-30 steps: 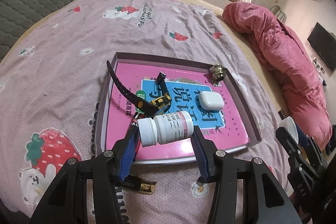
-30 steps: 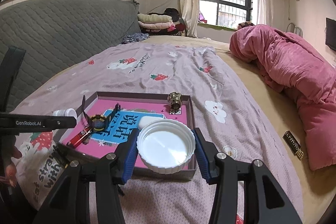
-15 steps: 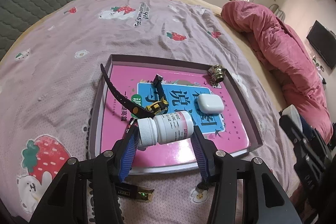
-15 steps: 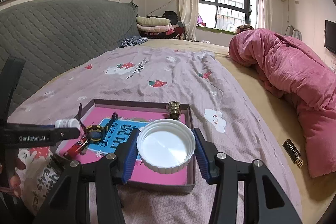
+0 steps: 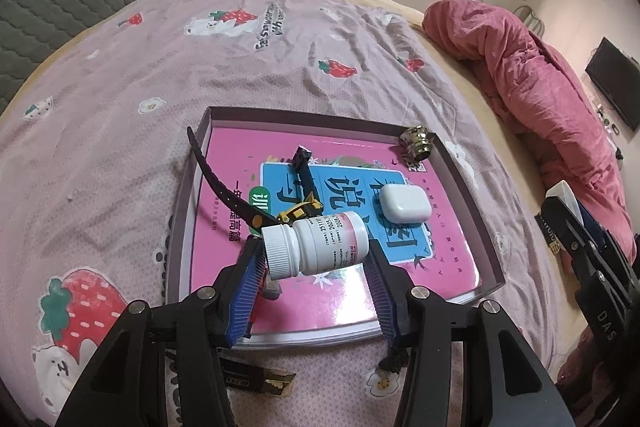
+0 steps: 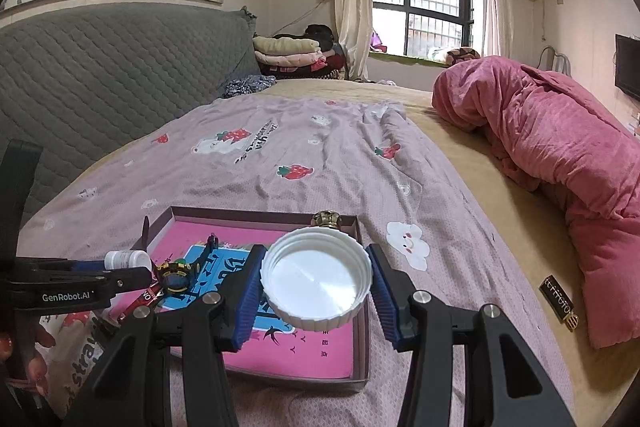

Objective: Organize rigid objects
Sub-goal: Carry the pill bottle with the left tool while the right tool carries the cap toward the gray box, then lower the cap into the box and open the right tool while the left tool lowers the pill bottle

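The left tool (image 5: 314, 263) pinches a white pill bottle (image 5: 316, 245) sideways between its blue pads, cap toward the left pad, held above the near part of a shallow box lid (image 5: 472, 211) lying on the bed (image 5: 120, 107). The right tool (image 6: 316, 287) pinches a wide white cap (image 6: 316, 281) by its ribbed rim, hollow side facing the camera, above the lid's near right corner. Inside the lid, on a pink book (image 5: 320, 307), lie a black watch (image 5: 248, 207), a white earbud case (image 5: 404, 203) and a brass fitting (image 5: 418, 143) in the far right corner. A small dark packet (image 6: 558, 301) lies on the bed beside a pink quilt (image 6: 560, 155).
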`<state>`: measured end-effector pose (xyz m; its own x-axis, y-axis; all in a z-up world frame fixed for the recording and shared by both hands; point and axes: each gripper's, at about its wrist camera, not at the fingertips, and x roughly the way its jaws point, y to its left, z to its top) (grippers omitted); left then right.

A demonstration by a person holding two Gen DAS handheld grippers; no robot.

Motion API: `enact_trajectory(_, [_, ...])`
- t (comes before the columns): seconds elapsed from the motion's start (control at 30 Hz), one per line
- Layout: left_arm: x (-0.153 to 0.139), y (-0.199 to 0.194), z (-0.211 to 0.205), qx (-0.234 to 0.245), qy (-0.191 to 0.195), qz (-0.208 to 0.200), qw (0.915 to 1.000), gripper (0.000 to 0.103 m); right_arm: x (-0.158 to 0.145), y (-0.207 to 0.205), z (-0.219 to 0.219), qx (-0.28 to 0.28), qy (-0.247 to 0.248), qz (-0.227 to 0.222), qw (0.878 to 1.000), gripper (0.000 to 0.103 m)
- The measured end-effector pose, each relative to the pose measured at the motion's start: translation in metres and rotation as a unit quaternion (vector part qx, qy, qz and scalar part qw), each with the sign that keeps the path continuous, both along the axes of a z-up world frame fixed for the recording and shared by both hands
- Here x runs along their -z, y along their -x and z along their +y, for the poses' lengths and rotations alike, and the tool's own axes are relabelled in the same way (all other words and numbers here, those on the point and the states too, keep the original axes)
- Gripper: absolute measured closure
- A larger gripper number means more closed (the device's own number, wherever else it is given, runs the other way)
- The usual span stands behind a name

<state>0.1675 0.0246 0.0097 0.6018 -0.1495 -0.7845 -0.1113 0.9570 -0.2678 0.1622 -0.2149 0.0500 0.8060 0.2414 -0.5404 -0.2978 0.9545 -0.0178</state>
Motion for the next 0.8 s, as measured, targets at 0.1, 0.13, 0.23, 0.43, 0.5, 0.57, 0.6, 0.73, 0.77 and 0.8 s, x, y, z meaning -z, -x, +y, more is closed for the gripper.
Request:
enact_trajectory(0.1, [0.002,-0.002,-0.002,0.002,0.005,0.003,1.0,0.051,0.005,-0.002,0.002,-0.003,0.002,0.007,1.0,0.053])
enact_trajectory(0.13, [0.003,-0.003,-0.003,0.003,0.002,0.004,1.0,0.051,0.007,-0.003,0.003,-0.003,0.003,0.008,1.0,0.053])
enact_trajectory(0.23, [0.007,-0.005,-0.003,0.004,0.002,0.008,1.0,0.051,0.013,-0.006,0.005,-0.003,0.004,0.015,1.0,0.053])
enact_trajectory(0.43, [0.019,-0.009,-0.005,0.007,-0.002,0.02,0.9998,0.051,0.03,-0.01,0.006,-0.005,0.009,0.034,0.999,0.053])
enact_trajectory(0.5, [0.023,-0.011,-0.006,0.008,-0.003,0.024,0.9997,0.051,0.036,-0.012,0.008,-0.007,0.012,0.042,0.999,0.053])
enact_trajectory(0.57, [0.027,-0.012,-0.007,0.009,-0.003,0.028,0.9996,0.051,0.044,-0.012,0.008,-0.009,0.015,0.051,0.999,0.053])
enact_trajectory(0.6, [0.029,-0.012,-0.007,0.01,-0.003,0.029,0.9995,0.051,0.046,-0.013,0.008,-0.009,0.015,0.054,0.998,0.053])
enact_trajectory(0.73, [0.034,-0.013,-0.01,0.013,-0.003,0.036,0.9993,0.051,0.056,-0.014,0.007,-0.008,0.012,0.067,0.998,0.053])
enact_trajectory(0.77, [0.035,-0.013,-0.01,0.014,-0.001,0.037,0.9992,0.051,0.058,-0.014,0.006,-0.007,0.011,0.071,0.997,0.053])
enact_trajectory(0.8, [0.036,-0.013,-0.011,0.016,0.0,0.037,0.9992,0.051,0.06,-0.014,0.005,-0.006,0.01,0.072,0.997,0.053])
